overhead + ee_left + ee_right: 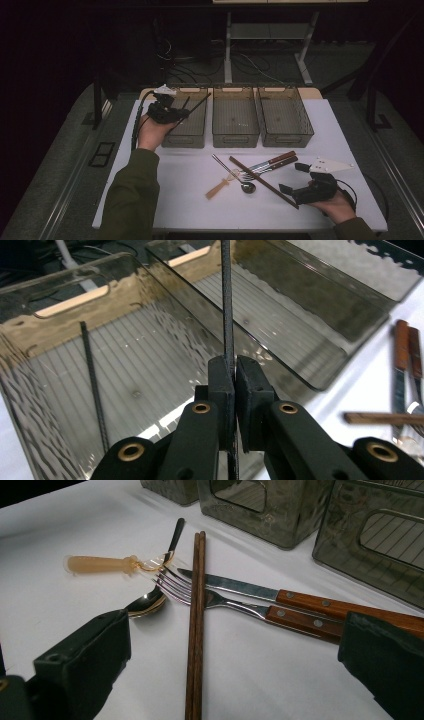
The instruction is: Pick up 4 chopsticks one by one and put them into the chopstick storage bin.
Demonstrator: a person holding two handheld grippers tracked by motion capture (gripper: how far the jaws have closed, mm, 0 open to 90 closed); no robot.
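we are seeing smoky grey, ribbed bins (236,131) on a white table (190,200), reddish-brown chopsticks (196,625), brown-handled silver knife (300,598) and fork (235,605), and a black chopstick (228,315).

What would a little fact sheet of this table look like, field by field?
Surface: white table
Bins: three smoky plastic bins in a row at the far edge
Left gripper: over the left bin, shut on a black chopstick
In left bin: another black chopstick
Right gripper: open, low by the cutlery pile
Pile: brown chopsticks, fork, knife, spoon, one pale-handled utensil
Other two bins: look empty
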